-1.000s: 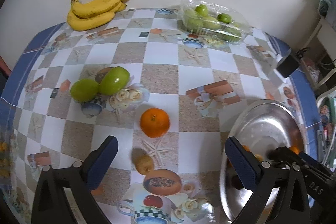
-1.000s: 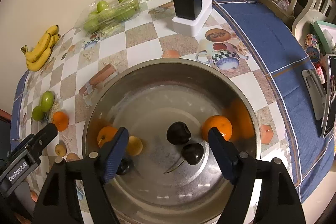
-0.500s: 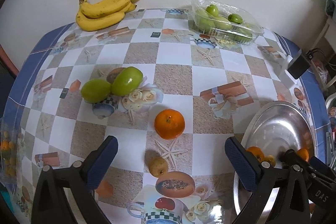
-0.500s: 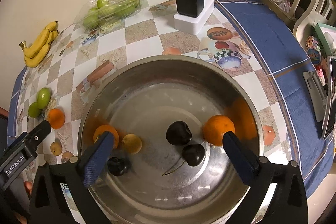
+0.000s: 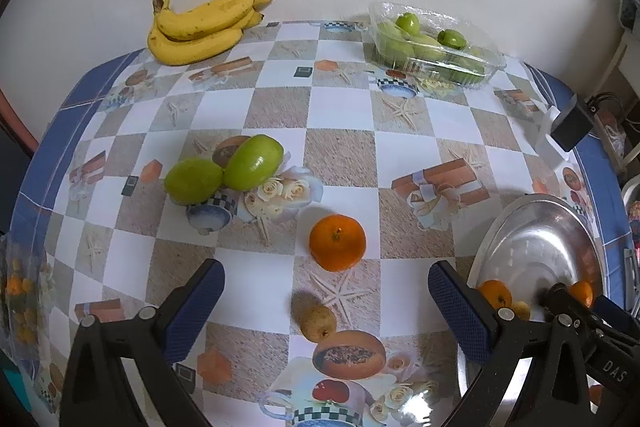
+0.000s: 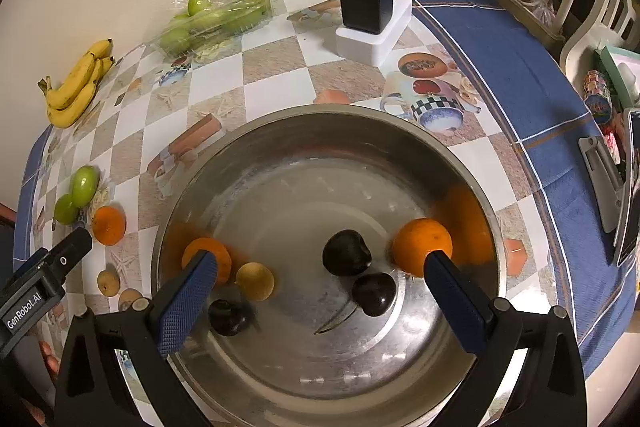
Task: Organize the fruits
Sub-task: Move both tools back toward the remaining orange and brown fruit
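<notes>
Both grippers open above the table; fruit split between steel bowl and tablecloth.

The right gripper [image 6: 320, 287] hangs over the bowl [image 6: 400, 131] with jaws spread wide and nothing between them; the bowl holds two oranges, a small yellow fruit and three dark cherries. The left gripper [image 5: 326, 301] is likewise wide and empty, above a loose orange [image 5: 337, 242] and a small brown fruit [image 5: 318, 321] on the tablecloth.

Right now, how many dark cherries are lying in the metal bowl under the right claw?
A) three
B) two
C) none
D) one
A: the right wrist view shows three dark cherries in the metal bowl: one cherry near the middle, a second just below it, and a third by the claw's left finger.
</notes>
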Motion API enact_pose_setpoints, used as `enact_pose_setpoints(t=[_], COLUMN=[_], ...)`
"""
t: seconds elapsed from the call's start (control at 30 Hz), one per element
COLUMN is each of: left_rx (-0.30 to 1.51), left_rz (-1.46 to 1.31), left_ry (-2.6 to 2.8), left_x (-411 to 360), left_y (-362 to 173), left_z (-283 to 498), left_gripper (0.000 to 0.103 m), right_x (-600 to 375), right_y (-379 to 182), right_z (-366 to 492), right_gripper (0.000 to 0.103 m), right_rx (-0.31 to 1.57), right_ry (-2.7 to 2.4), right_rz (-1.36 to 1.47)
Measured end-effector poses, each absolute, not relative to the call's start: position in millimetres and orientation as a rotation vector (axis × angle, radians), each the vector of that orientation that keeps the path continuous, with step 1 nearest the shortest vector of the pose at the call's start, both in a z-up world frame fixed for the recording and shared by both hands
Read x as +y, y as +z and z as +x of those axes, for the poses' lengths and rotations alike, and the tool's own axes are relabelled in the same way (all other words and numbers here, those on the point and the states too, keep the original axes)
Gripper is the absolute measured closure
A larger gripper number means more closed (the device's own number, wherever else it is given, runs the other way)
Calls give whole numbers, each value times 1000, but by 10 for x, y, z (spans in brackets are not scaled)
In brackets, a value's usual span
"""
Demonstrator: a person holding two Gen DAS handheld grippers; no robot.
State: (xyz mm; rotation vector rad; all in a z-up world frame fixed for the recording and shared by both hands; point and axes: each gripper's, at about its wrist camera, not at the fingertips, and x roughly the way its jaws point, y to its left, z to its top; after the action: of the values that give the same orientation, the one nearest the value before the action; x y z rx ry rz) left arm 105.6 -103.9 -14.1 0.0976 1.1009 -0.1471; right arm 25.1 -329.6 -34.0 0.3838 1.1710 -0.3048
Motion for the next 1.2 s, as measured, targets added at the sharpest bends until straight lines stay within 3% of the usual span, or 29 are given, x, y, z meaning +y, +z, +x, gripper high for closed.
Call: enact_pose_setpoints(t=[0.77, 1.2], left_rx=[986, 1034], left_rz=[-6, -61], left_ry=[57, 37], left_x=[-8, 206], left_y=[140, 36], left_z=[1228, 1256], left_gripper=[0, 0], right_x=[-2454, -1785], right_y=[-17, -168], right_z=[619, 843], right_gripper=[0, 0], right_rx=[1066, 1138], right_ry=[-53, 102], right_rz=[313, 257])
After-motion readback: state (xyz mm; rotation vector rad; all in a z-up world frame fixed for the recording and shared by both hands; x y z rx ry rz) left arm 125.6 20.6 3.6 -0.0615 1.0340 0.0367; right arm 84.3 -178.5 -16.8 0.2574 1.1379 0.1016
